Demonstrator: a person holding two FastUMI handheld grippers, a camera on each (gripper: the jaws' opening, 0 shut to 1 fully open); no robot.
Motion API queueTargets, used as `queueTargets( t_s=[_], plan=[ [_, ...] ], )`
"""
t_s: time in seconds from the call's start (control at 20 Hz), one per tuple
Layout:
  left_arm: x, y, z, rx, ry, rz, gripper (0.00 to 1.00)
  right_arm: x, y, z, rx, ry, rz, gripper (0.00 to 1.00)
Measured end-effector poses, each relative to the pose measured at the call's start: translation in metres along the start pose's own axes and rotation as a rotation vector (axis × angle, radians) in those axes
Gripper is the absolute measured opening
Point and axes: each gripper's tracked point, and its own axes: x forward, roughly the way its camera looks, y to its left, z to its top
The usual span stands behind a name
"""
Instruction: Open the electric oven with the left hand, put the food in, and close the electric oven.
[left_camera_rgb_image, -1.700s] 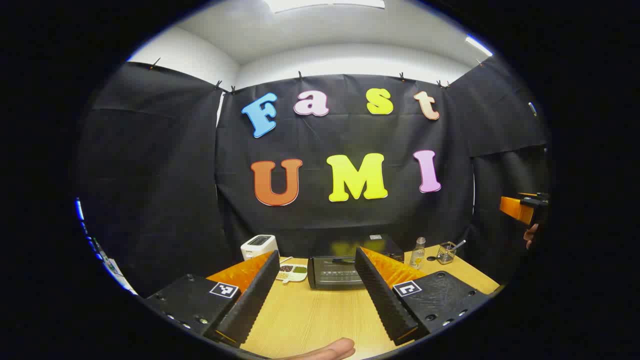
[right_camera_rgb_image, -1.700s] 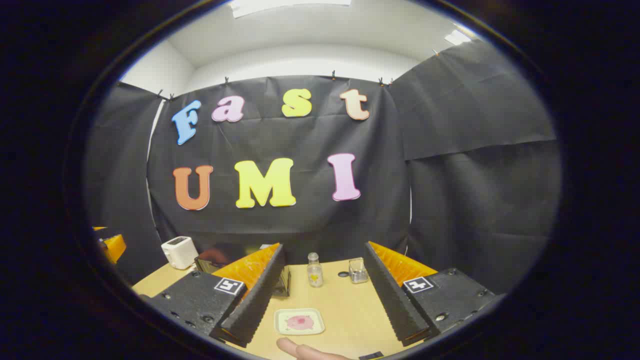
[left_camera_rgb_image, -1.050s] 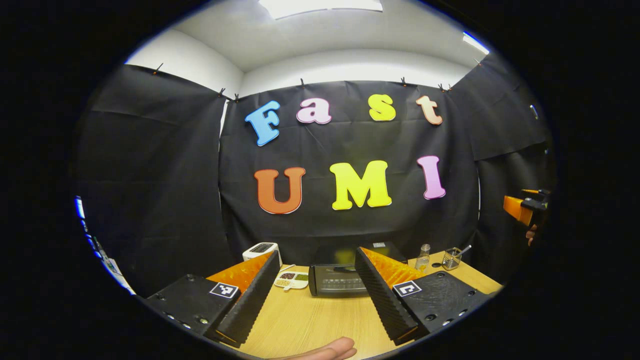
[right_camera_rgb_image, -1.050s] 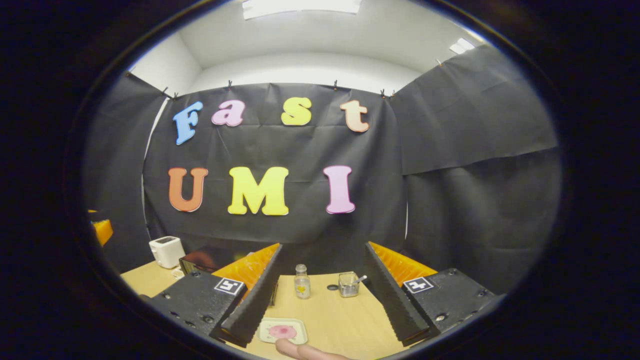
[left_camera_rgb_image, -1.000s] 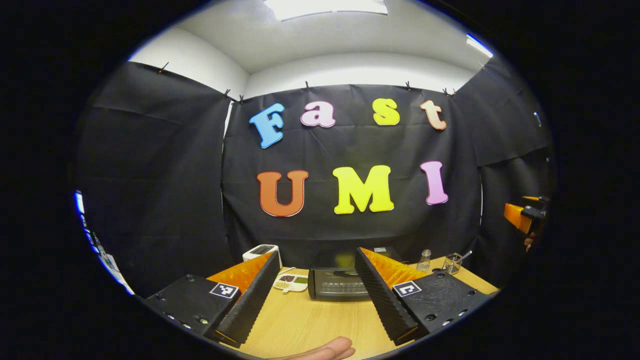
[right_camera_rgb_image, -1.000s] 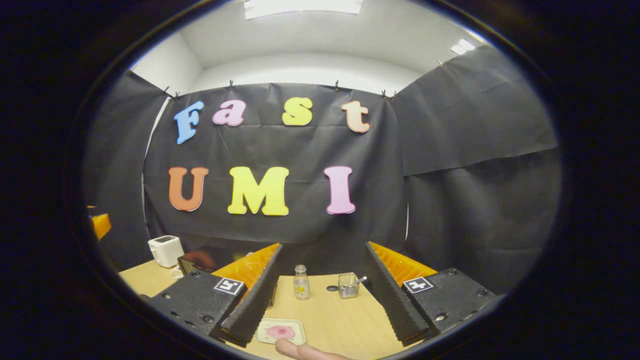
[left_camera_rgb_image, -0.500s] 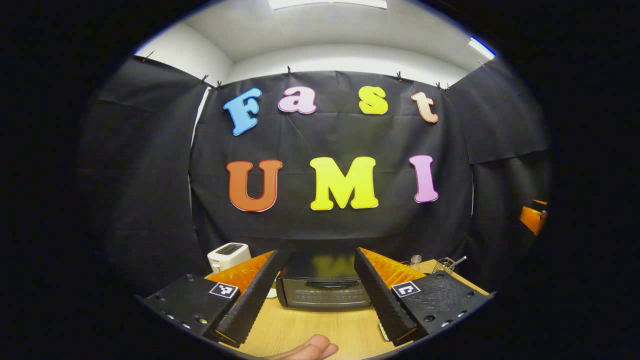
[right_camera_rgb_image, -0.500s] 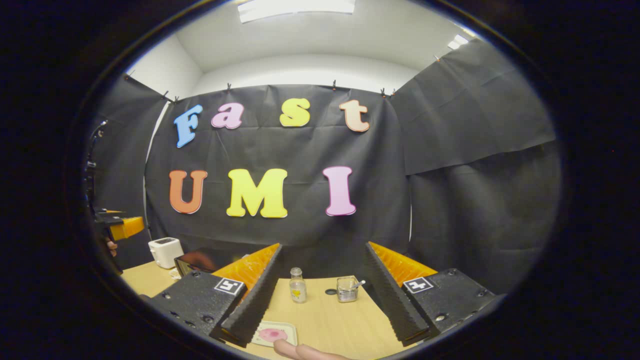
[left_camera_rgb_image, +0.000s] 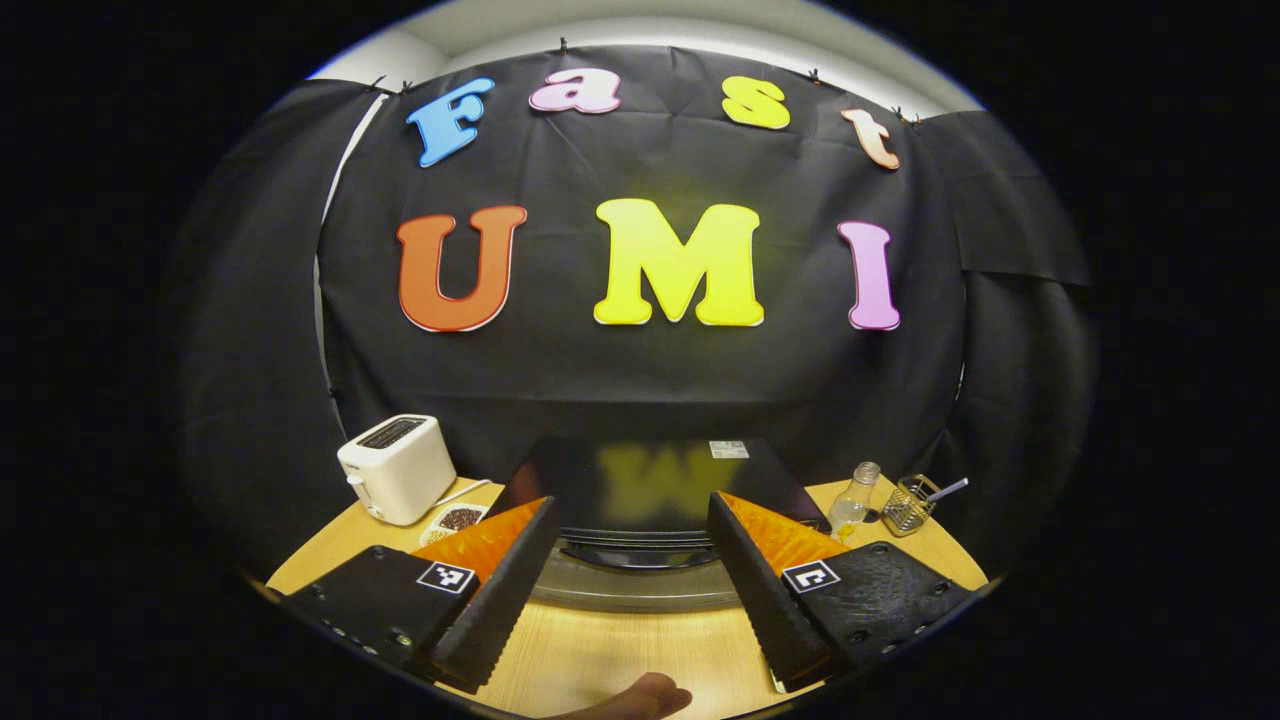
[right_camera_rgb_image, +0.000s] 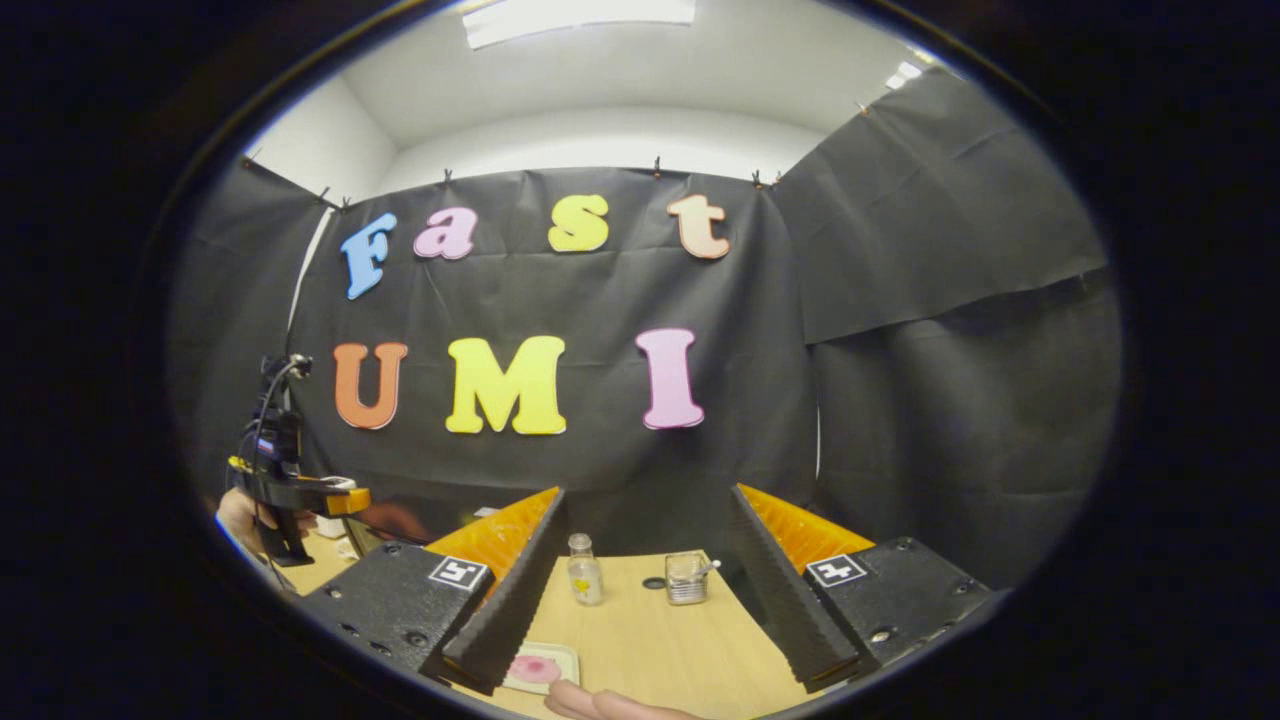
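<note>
We are holding the left gripper (left_camera_rgb_image: 630, 585) with jaws spread, empty, just before the oven (left_camera_rgb_image: 640, 500) on the table (left_camera_rgb_image: 600, 655). Its door bar (left_camera_rgb_image: 640, 545) is likely rigid and slick; we should pinch mid-bar. The right gripper (right_camera_rgb_image: 640, 600), also spread, is hovering above pink food on a tray (right_camera_rgb_image: 538, 668), probably light. A toaster (left_camera_rgb_image: 395, 468) is standing farther left.

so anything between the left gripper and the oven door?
Nothing visible. The left gripper is open with the electric oven straight ahead between its fingers. The toaster stands off to the side.
</note>
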Motion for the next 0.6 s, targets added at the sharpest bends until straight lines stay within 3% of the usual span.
queueTargets(
  t_s=[0.05,0.15,0.25,0.3,0.6],
  plan=[
    [0.011,0.0,-0.004,0.004,0.009,0.002,0.96,-0.001,0.0,-0.001,0.001,0.005,0.001,1.0],
    [0.031,-0.002,-0.019,-0.012,0.047,-0.006,0.96,-0.003,0.0,0.0,0.008,0.004,-0.002,0.96],
    [0.045,-0.015,-0.032,-0.046,0.096,-0.06,0.95,-0.004,-0.002,0.0,0.004,0.004,-0.013,1.0],
    [0.052,-0.019,-0.037,-0.053,0.108,-0.076,0.95,-0.005,-0.002,0.0,0.001,0.004,-0.014,0.96],
    [0.064,-0.018,-0.065,-0.001,0.202,-0.047,0.95,-0.025,-0.004,0.018,-0.029,-0.041,-0.027,0.96]
  ],
)
